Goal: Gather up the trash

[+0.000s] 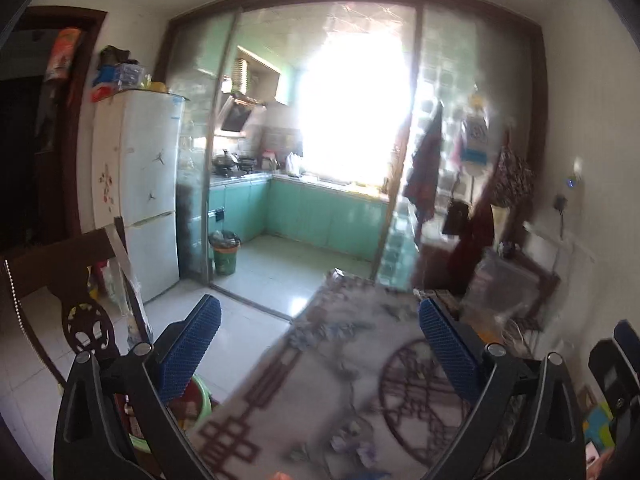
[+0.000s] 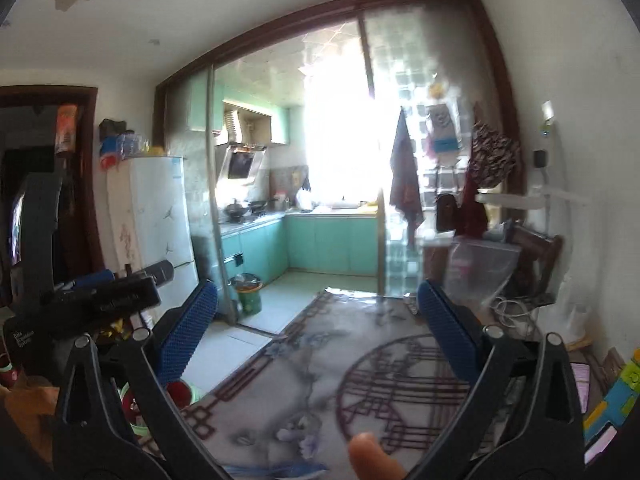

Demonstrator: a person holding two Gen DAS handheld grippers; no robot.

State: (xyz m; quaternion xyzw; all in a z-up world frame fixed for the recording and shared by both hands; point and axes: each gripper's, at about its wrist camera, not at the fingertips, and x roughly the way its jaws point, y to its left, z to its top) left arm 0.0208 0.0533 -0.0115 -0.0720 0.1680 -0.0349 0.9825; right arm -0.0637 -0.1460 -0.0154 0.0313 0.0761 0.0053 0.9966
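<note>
I hold my left hand-held gripper point(image 1: 320, 344) above the bench point(image 1: 320, 392), its blue fingers point(image 1: 188, 344) wide apart with nothing between them. My right hand-held gripper point(image 2: 318, 330) is also above the bench point(image 2: 304, 380), its fingers point(image 2: 186, 330) spread apart and empty too. The bench has a patterned cover with a round dark design. Ahead, past the sliding glass door point(image 1: 200, 152), a green bin point(image 1: 226, 254) with trash stands on the kitchen floor, well apart from both grippers. A white fridge point(image 1: 148, 192) stands left of the door.
</note>
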